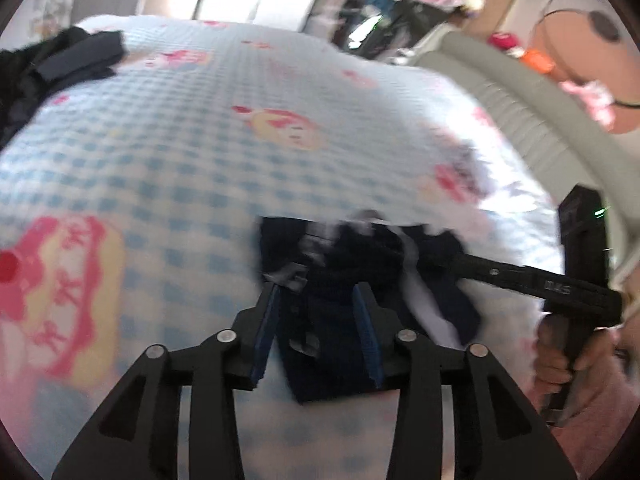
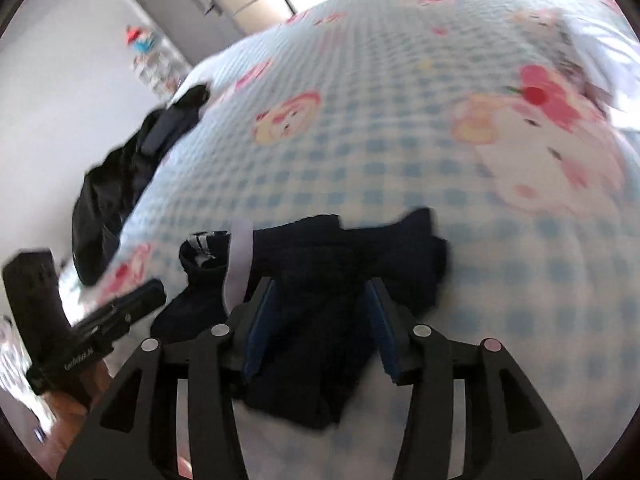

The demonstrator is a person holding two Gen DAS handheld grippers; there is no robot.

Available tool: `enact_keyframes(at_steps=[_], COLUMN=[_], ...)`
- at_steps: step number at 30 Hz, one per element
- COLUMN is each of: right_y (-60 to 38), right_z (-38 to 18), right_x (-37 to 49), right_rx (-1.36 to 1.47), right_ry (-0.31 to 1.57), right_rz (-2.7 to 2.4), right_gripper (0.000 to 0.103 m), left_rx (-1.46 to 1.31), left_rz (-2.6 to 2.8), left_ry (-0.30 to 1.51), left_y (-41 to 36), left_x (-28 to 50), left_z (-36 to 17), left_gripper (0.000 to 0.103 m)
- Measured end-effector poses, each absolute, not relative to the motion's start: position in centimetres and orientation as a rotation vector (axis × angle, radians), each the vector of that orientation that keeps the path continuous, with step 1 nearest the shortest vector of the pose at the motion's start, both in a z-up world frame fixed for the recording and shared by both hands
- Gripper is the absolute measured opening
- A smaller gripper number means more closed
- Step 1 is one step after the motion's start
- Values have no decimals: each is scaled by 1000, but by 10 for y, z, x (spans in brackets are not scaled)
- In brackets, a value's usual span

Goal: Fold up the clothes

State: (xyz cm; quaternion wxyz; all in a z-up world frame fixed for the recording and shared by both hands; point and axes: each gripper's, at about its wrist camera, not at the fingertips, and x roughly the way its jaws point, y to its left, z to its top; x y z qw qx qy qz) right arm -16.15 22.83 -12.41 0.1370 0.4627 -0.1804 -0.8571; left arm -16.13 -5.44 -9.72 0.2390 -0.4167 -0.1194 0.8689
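- Left wrist view: my left claw (image 1: 316, 332) stood abt half open, blue pads (image 1: 264, 340) apart, nothing pinched.
- Dark navy garment (image 1: 332, 344) lay bunched on the bed (image 1: 192, 168), right under and between my left fingers; pads either side of the cloth but not pressing it, as far as I could tell (pic blurred).
- White strip (image 1: 412, 284) ran across the garment's right part; some pale/grey bits at its far edge, too blurred to ID.
- Right claw (image 1: 472, 262) came in from the right edge, tip over the garment's right side; person's hand (image 1: 560, 360) gripped its handle.
- Pile of black clothes (image 1: 52, 68) sat at the bed's far left, well apart from the navy one.
- Bed cover: blue-white check w/ pink cartoon prints.
- Right wrist view: my right claw (image 2: 320, 328) also abt half open, pads (image 2: 260, 340) clear of each other, holding nothing.
- Same navy garment (image 2: 320, 288) crumpled on the bed (image 2: 400, 140) at the near edge, lying under and between my right fingers.
- Pale strip (image 2: 238, 264) lay on its left part.
- Left claw (image 2: 144, 300) pointed in from the left, tip just beside the garment's left end; couldn't tell if it touched.
- Black clothes pile (image 2: 120, 184) hung over the bed's left edge, apart from the navy garment.
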Motion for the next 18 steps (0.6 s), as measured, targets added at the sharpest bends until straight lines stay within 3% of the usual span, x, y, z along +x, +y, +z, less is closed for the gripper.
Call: enact_keyframes(at_steps=[4, 7, 11, 13, 16, 18], right_y=[226, 213, 201, 202, 201, 196], right_z=[-136, -147, -136, -126, -126, -140], right_x=[-133, -123, -118, -116, -119, -128], right_rx=[1404, 1478, 1477, 1451, 1417, 1448], right_ry=[-555, -392, -184, -219, -386, -466], right_rz=[-2424, -2452, -2583, -2607, -2518, -2440], right_gripper=[48, 48, 48, 49, 63, 63], left_rx=[-1205, -1314, -1236, -1245, -1283, -1278], left_rz=[2435, 2496, 2556, 2477, 2291, 2265], left_ry=[-196, -247, -309, -405, -625, -681], left_y=[-37, -42, -55, -64, -76, -79], left_x=[-158, -166, -149, -142, -135, -135], left_z=[-114, -129, -110, -111, -134, -143], left_gripper=[44, 43, 44, 49, 49, 49])
